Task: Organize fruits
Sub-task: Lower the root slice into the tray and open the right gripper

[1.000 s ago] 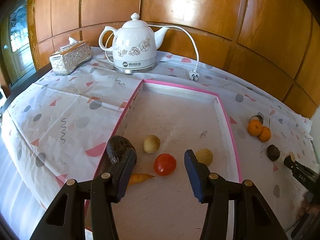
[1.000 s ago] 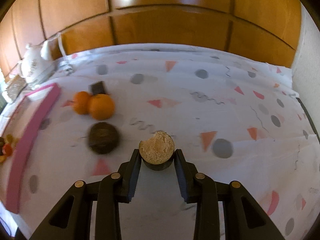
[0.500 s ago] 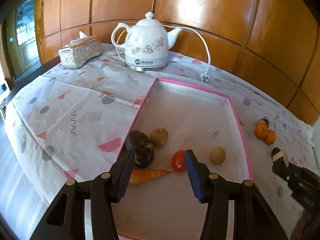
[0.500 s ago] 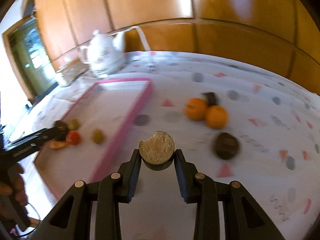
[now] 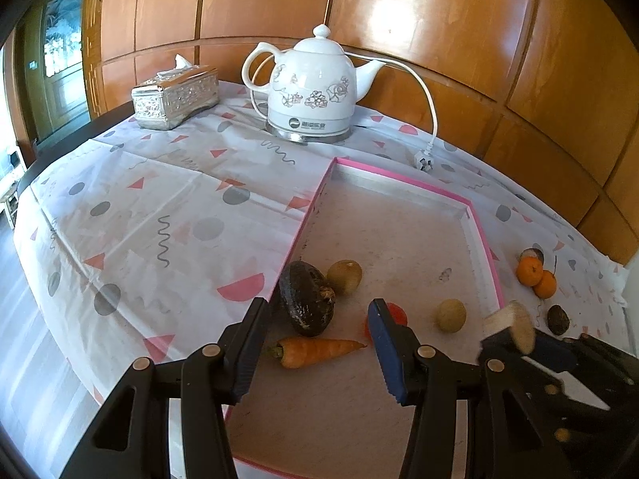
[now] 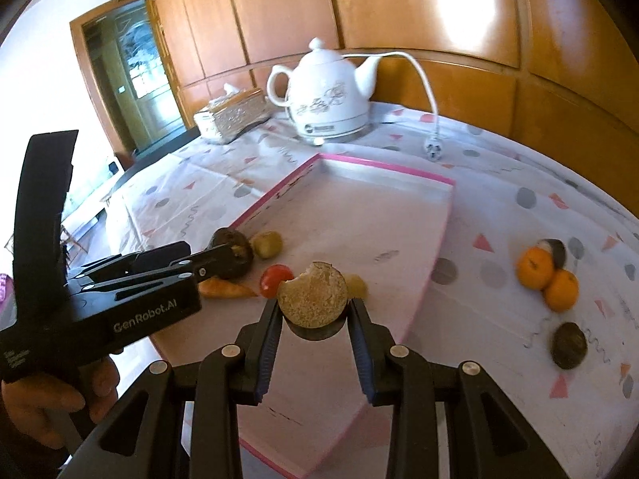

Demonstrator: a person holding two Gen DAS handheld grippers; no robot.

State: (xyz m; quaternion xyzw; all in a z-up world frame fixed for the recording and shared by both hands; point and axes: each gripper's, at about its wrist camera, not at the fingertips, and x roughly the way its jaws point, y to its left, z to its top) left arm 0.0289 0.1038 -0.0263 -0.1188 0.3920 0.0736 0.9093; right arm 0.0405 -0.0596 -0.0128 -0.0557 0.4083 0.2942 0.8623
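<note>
My right gripper [image 6: 313, 313] is shut on a halved dark fruit [image 6: 313, 299] with a tan cut face, held over the near right part of the pink-rimmed tray [image 6: 379, 167]. In the left wrist view that half [image 5: 513, 325] shows at the tray's right rim [image 5: 485, 247]. My left gripper [image 5: 315, 339] hangs open above a carrot [image 5: 315, 351] and a dark avocado [image 5: 305, 297], gripping nothing. A brown kiwi [image 5: 344, 276], a red tomato [image 5: 393, 313] and a yellowish round fruit [image 5: 450, 315] also lie in the tray. Two oranges [image 6: 547, 275], another fruit half [image 6: 555, 249] and a dark round fruit [image 6: 569, 345] rest on the cloth to the right.
A white electric kettle [image 5: 311, 88] with its cord and plug [image 5: 423, 157] stands behind the tray, a silver tissue box [image 5: 175, 95] to its left. Wood panelling closes off the back. A person's hand [image 6: 52, 399] holds the left gripper's handle.
The right gripper swung left with the fruit half, from over the patterned cloth to over the tray. The left gripper shifted slightly and stays open.
</note>
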